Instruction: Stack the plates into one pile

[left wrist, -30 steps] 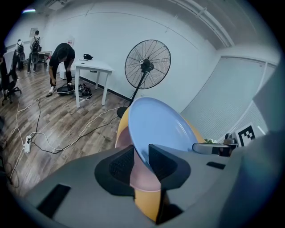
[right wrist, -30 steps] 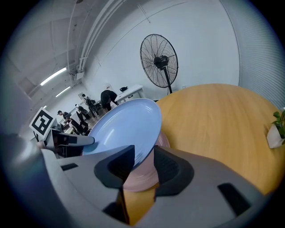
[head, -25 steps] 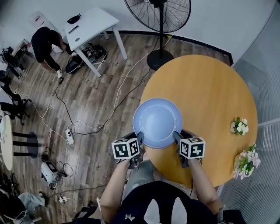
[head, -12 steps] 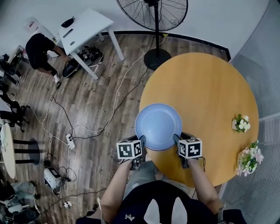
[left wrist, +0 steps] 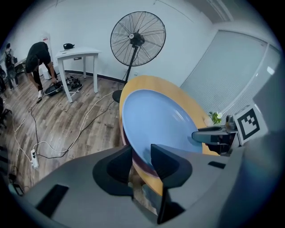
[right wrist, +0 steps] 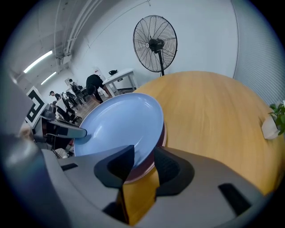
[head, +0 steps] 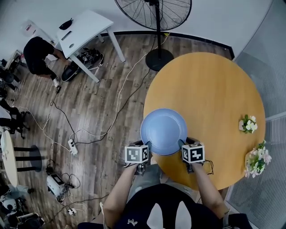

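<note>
The blue plate is taken at its near rim from two sides, by the left gripper and the right gripper. In this way it can be kept level and centred over the dark plum plate beneath (only a sliver of that lower rim is seen).

In the left gripper view the blue rim is seen between the jaws, which have just been opening. They stand partly apart and are judged to lie loose about the rim rather than pinching it. In the right gripper view the jaws are drawn in on the blue rim, one pad above and one below, and the plate is gripped there.

The pile is placed at the near edge of the round wooden counter, within easy reach. The blue plate appears to be nested on the plum one, so its release is judged to be the step in hand.

Farther off, a small flower pot is kept near the counter's right edge, well apart from the plates. A pedestal fan is stood on the floor beyond.
</note>
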`<action>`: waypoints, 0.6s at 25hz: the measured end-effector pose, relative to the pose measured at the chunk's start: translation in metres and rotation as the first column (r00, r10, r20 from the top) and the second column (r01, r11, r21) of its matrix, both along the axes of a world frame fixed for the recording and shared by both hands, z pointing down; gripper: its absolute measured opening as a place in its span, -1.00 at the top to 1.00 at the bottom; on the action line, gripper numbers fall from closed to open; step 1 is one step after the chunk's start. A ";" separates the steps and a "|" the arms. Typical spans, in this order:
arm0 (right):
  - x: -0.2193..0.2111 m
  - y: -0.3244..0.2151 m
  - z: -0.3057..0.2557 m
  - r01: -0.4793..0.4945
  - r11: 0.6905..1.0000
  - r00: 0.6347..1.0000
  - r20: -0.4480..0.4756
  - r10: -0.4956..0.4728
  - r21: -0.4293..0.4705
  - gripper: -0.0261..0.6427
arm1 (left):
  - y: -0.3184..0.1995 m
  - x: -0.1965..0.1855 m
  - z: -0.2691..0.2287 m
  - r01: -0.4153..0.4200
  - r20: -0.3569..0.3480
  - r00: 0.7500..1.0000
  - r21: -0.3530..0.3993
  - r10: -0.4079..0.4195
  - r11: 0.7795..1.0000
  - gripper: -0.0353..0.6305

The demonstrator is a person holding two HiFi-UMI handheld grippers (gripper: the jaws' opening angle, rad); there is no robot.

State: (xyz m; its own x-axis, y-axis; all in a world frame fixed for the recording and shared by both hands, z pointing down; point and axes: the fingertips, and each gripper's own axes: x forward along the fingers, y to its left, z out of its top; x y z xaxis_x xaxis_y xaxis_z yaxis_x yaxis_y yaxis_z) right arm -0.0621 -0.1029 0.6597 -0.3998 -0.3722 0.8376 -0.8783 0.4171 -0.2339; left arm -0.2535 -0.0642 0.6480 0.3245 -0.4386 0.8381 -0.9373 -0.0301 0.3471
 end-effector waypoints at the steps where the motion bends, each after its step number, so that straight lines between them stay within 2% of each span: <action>1: 0.000 0.001 0.001 0.002 1.000 1.000 -0.012 -0.002 0.002 0.48 | 0.001 0.001 0.001 -0.013 0.002 1.000 -0.003 0.013 1.000 0.50; 12: 0.004 0.008 0.010 0.026 1.000 0.996 -0.086 -0.025 0.000 0.46 | 0.008 0.007 0.010 -0.137 0.004 0.990 -0.057 0.138 0.989 0.45; 15: 0.007 0.008 0.009 0.035 0.999 0.993 -0.112 -0.035 0.003 0.44 | 0.010 0.011 0.010 -0.176 0.038 0.983 -0.065 0.178 0.982 0.31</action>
State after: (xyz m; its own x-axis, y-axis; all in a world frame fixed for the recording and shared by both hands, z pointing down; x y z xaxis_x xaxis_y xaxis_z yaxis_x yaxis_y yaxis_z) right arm -0.0552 -0.0947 0.6688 -0.3162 -0.3635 0.8763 -0.8836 0.4490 -0.1326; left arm -0.2423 -0.0545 0.6577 0.3554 -0.3253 0.8763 -0.9332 -0.1768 0.3128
